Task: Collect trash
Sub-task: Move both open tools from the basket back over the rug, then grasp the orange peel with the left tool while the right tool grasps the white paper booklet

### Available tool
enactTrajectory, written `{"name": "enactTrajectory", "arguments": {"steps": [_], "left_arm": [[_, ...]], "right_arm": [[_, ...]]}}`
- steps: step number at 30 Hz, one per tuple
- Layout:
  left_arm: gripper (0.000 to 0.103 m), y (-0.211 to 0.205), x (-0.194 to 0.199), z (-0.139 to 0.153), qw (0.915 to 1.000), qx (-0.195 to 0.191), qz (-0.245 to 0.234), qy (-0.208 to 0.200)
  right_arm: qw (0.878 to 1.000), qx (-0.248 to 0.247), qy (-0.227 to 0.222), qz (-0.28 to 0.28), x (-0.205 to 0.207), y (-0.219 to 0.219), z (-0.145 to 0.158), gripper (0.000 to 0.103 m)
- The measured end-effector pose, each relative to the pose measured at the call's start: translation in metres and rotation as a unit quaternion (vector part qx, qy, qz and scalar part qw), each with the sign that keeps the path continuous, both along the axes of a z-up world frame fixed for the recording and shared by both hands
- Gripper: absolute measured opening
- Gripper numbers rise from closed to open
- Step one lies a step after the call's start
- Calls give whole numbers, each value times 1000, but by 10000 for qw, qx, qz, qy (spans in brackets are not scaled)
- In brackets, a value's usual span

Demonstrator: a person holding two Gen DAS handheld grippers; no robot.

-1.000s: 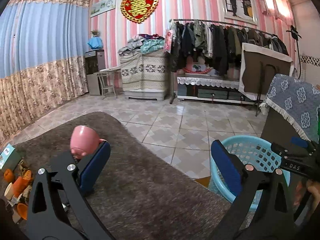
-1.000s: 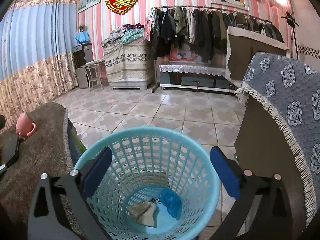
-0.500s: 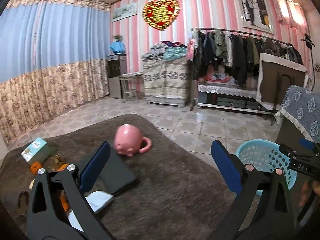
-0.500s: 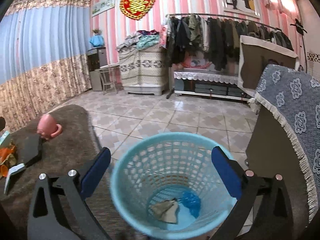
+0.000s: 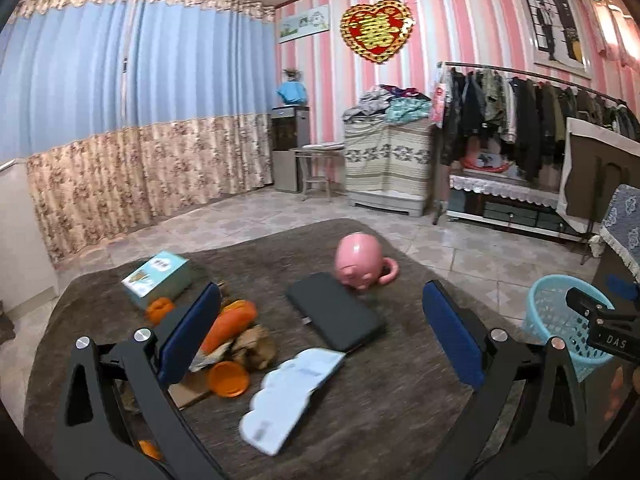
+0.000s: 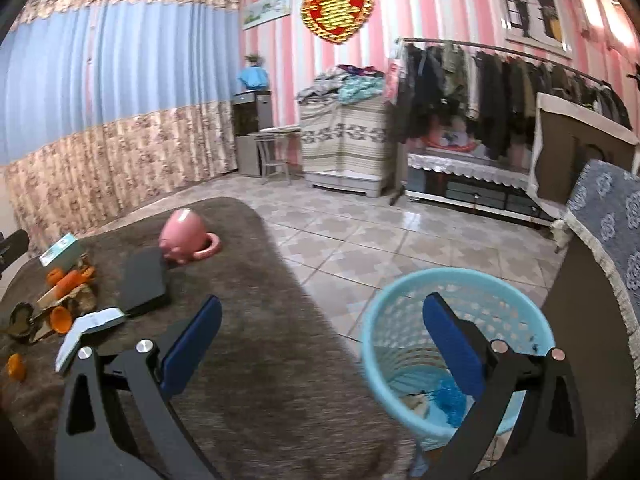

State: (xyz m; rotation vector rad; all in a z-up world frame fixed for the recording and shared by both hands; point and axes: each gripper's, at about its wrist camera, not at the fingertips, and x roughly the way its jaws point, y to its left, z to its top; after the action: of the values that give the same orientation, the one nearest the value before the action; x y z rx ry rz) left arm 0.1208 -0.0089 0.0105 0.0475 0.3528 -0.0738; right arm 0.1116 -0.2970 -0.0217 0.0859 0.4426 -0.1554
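A light blue mesh basket (image 6: 400, 332) stands on the tiled floor beside a brown furry table (image 6: 256, 344); blue crumpled trash (image 6: 446, 398) and a pale scrap lie in its bottom. On the table's left lies a litter pile (image 5: 236, 336) of orange peel, an orange cap (image 5: 228, 378) and brown scraps. My left gripper (image 5: 320, 340) is open and empty above the table, near the pile. Over the table edge and the basket (image 5: 560, 320) my right gripper (image 6: 320, 348) hangs open with nothing in it.
On the table also lie a pink mug on its side (image 5: 362, 258), a black flat case (image 5: 332, 316), a pale blue cloud-shaped packet (image 5: 292, 392) and a teal box (image 5: 160, 278). A cloth-draped cabinet (image 6: 608, 232) stands right of the basket.
Both grippers swung left: the left view went from the table edge and mug to the litter pile, and the right moved from straight above the basket to partly over the table.
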Motion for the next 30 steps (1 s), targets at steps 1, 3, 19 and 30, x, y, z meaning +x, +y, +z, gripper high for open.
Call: {"name": "enactTrajectory", "arguments": {"steps": [1,3,19,30], "left_arm": [[98,9,-3,-1,10000,-35,57,30],[98,23,-6,-2,9998,-85,164,78],[98,133,-44,-55,9903,-134,1242,603],[97,179,-37,-104,9788,-420,1469,1361]], "right_arm": [[10000,-7,-1,72,0,7,0,98],[9998,-31,15,179,2,19,0,98],[9954,-254,302,875,13,92,-28,98],[9911,-391,614,1112,23,118,-55,98]]}}
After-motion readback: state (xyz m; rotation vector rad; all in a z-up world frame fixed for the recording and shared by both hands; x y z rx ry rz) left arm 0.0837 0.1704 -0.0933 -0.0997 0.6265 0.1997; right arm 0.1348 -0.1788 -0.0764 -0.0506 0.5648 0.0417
